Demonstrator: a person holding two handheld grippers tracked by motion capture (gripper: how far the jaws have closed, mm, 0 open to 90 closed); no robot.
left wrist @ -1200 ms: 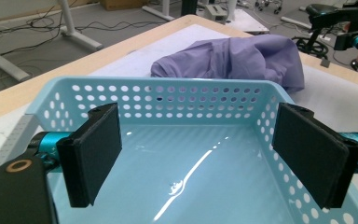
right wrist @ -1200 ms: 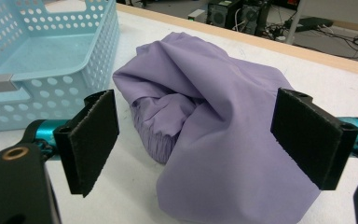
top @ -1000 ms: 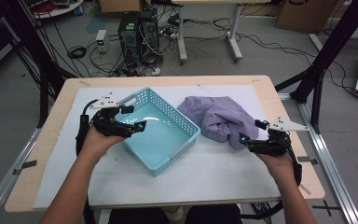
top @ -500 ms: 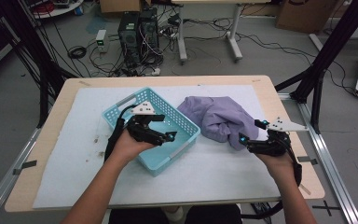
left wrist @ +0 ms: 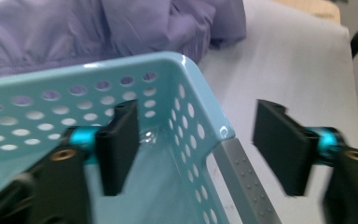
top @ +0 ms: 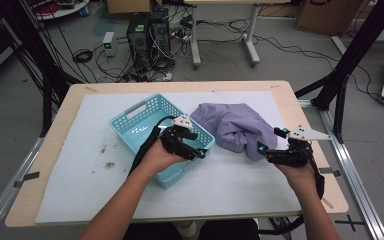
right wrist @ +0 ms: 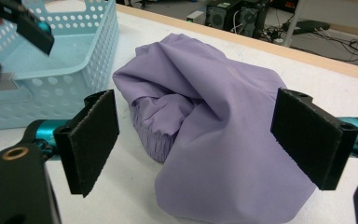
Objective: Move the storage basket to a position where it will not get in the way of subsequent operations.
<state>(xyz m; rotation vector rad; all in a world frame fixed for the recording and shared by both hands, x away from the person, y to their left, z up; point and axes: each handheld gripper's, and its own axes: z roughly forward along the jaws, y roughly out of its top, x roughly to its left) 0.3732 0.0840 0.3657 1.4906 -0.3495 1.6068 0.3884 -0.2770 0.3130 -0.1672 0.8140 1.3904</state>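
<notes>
A light blue perforated basket (top: 139, 116) stands left of centre on the white mat. My left gripper (top: 199, 146) reaches across it to its right wall. In the left gripper view the left gripper (left wrist: 198, 135) straddles the basket's rim (left wrist: 121, 63), one pad inside and one outside. Its jaws have just been closing, but gaps remain on both sides of the wall. A crumpled purple cloth (top: 235, 125) lies right of the basket. My right gripper (top: 270, 141) rests by the cloth's right edge. It stands open, with the cloth (right wrist: 223, 107) lying just ahead of its pads (right wrist: 93, 140).
The white mat (top: 80, 165) covers most of the wooden table (top: 55, 125). Computer towers and cables (top: 147, 35) sit on the floor beyond the far edge. A black frame post (top: 345, 65) rises at the right.
My left hand has moved right, from the basket's left side across it to its right wall, and its jaws stand narrower. The right hand, the cloth and the basket have stayed put.
</notes>
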